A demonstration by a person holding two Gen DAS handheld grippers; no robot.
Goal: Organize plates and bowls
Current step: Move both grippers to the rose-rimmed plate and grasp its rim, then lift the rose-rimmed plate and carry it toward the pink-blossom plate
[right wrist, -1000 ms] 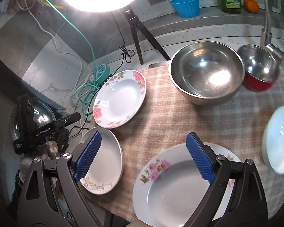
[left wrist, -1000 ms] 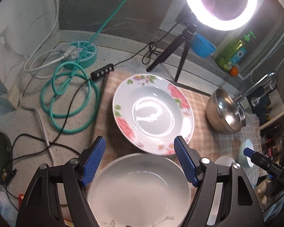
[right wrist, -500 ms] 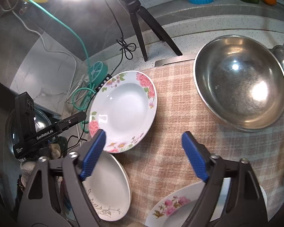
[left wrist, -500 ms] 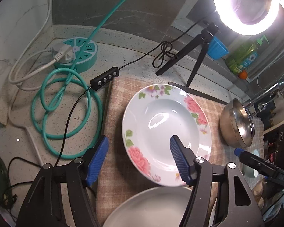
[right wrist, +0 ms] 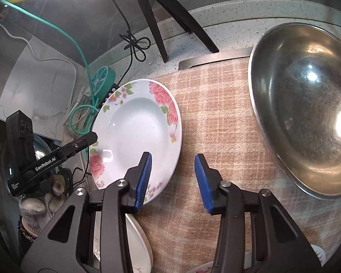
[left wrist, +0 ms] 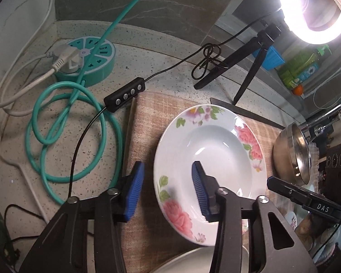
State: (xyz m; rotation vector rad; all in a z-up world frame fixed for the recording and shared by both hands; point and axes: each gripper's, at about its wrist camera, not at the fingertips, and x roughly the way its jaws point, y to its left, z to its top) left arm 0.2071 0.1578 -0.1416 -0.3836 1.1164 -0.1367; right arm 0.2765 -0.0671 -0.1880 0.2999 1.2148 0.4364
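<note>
- Left wrist view first: your left tongs (left wrist: pixel 168 188) straddle the near-left rim of the floral plate (left wrist: pixel 218 141), one blue pad outside over the checked cloth (left wrist: pixel 147 118), the other over the plate's well. The jaws are closing with the rim between them, but neither pad appears to press on it yet. That straddle suits a rim pinch, since a shallow plate offers no other edge to take.
- Same view: the plate lies flat on the cloth, on the tabletop (left wrist: pixel 18 159), with the steel bowl (left wrist: pixel 291 157) at its right and a plain white dish (left wrist: pixel 206 259) at the bottom edge. The teal cable (left wrist: pixel 72 132) and the tripod (left wrist: pixel 250 63) lie clear of the cloth.
- Right wrist view next: your right tongs (right wrist: pixel 172 177) meet the same floral plate (right wrist: pixel 136 129) from its opposite side. One pad is over the rim, the other over bare cloth (right wrist: pixel 216 113). These jaws are closing too, and no contact with the rim is evident.
- Same view: your left tongs (right wrist: pixel 91 137) show at the plate's far-left edge, so the two grips mirror each other, probably for a level two-handed lift. The large steel bowl (right wrist: pixel 307 104) sits just right of the tongs, apart from the plate.
</note>
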